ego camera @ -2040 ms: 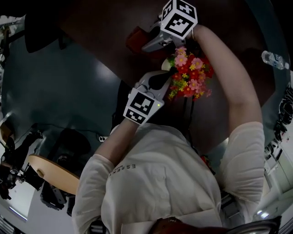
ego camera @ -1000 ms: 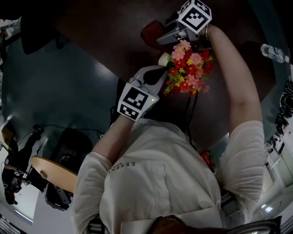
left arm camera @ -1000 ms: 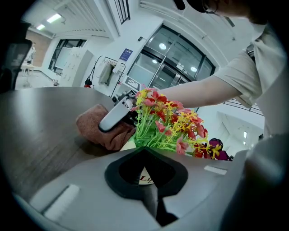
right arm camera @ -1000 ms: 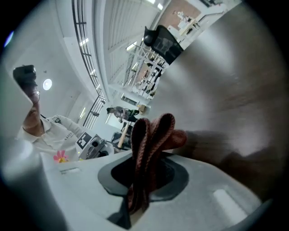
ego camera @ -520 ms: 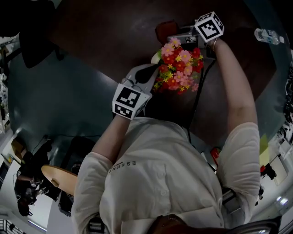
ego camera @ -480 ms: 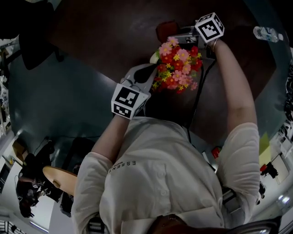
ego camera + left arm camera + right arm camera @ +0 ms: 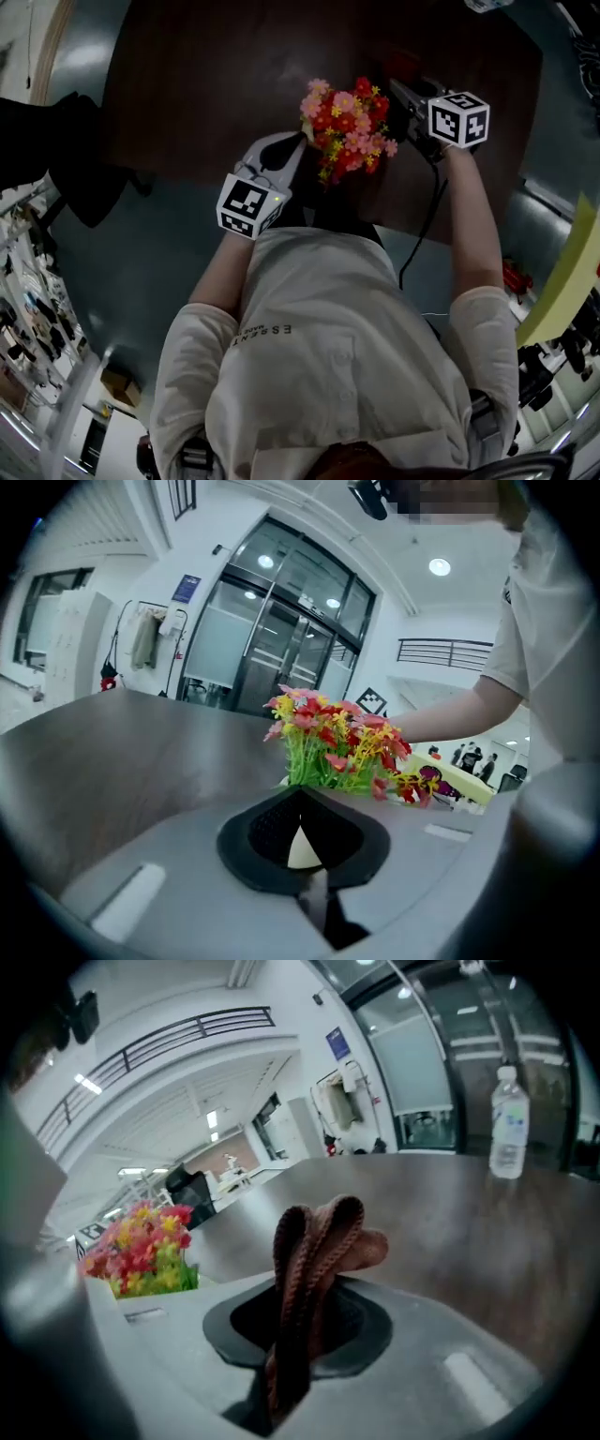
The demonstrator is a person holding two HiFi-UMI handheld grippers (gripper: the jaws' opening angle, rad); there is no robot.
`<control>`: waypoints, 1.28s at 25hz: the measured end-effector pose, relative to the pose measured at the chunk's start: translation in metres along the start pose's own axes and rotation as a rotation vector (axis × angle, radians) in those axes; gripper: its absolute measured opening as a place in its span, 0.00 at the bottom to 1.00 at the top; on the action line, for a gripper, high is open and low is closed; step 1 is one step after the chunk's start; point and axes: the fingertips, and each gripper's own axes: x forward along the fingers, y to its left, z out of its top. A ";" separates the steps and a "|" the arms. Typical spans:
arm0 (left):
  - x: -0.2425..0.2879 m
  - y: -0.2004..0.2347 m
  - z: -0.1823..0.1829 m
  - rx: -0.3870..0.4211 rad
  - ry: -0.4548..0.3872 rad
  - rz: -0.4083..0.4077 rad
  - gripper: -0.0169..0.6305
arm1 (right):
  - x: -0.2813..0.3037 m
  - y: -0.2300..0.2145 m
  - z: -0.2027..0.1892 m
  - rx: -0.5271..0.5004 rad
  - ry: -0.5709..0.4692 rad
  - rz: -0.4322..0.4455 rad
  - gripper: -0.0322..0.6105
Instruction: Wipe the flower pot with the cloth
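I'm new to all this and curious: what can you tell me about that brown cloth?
The cloth is reddish-brown and looks knitted, with ribbed edges. It is folded into a bunch, pinched between the fingers of the right gripper, and sticks up and out past them, off the dark table. Nothing else touches it; the flowers stand apart.

upright cream flower pot (image 7: 300, 847) holds red-pink flowers (image 7: 337, 747); folded brown cloth (image 7: 319, 1241) sits in right hand-held gripper (image 7: 298, 1340).

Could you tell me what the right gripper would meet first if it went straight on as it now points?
Probably the table, touched first by the cloth that the right gripper holds; flowers and bottle sit off to either side.
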 end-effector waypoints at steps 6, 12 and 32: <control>-0.004 0.012 -0.006 0.166 0.123 -0.185 0.21 | -0.064 0.023 -0.056 0.200 -0.178 -0.213 0.12; 0.019 0.014 -0.025 0.393 0.163 -0.393 0.52 | -0.083 0.067 -0.125 0.394 -0.267 -0.313 0.12; 0.069 -0.036 -0.053 0.562 0.170 -0.824 0.97 | -0.078 0.079 -0.155 0.475 -0.285 -0.357 0.12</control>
